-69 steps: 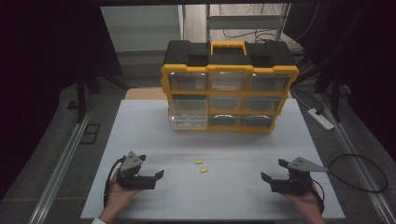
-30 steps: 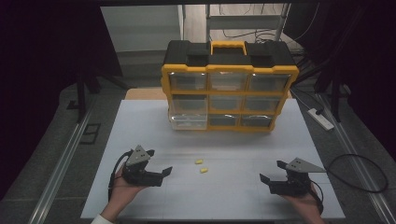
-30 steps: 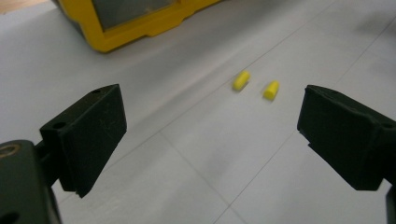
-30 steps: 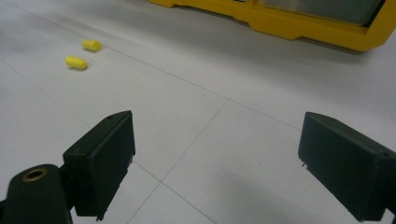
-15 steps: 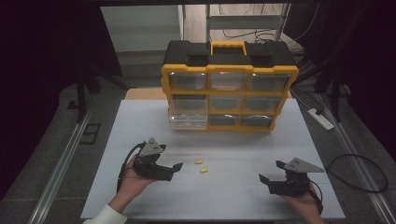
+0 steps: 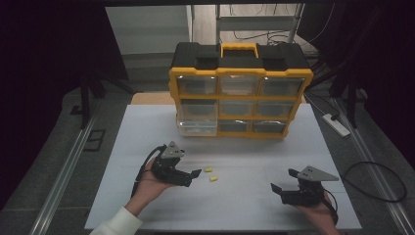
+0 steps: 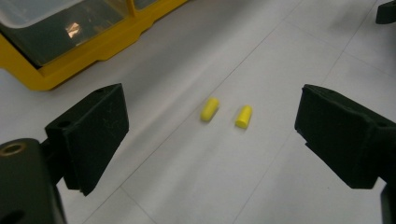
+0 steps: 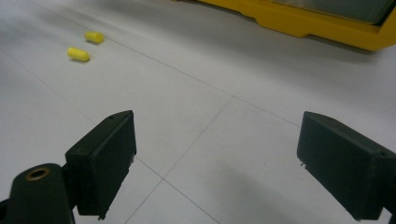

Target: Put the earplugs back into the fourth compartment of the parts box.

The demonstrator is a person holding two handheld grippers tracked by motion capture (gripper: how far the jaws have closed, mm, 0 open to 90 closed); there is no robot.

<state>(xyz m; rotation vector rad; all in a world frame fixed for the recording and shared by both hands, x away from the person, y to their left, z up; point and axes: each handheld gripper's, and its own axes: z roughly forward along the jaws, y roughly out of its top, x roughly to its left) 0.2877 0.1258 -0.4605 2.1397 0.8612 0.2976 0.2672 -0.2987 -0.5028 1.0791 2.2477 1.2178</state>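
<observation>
Two small yellow plugs lie side by side on the white table: one (image 6: 208, 170) (image 7: 209, 109) (image 8: 94, 37) nearer the organizer, the other (image 6: 214, 178) (image 7: 243, 116) (image 8: 78, 54) nearer the front. My left gripper (image 6: 192, 177) (image 7: 212, 140) is open just left of them, jaws wide, both plugs lying ahead between the jaws. My right gripper (image 6: 282, 182) (image 8: 217, 168) is open at the front right, nothing between its jaws, well away from the plugs.
A yellow and black drawer organizer (image 6: 241, 88) with clear drawers stands at the back of the white table (image 6: 244, 205); its lower left drawer (image 6: 197, 127) is pulled out a little. A power strip (image 6: 335, 124) lies off the right edge.
My left gripper has moved right and forward toward the two yellow plugs, stopping just short of them. The right gripper has stayed in place.
</observation>
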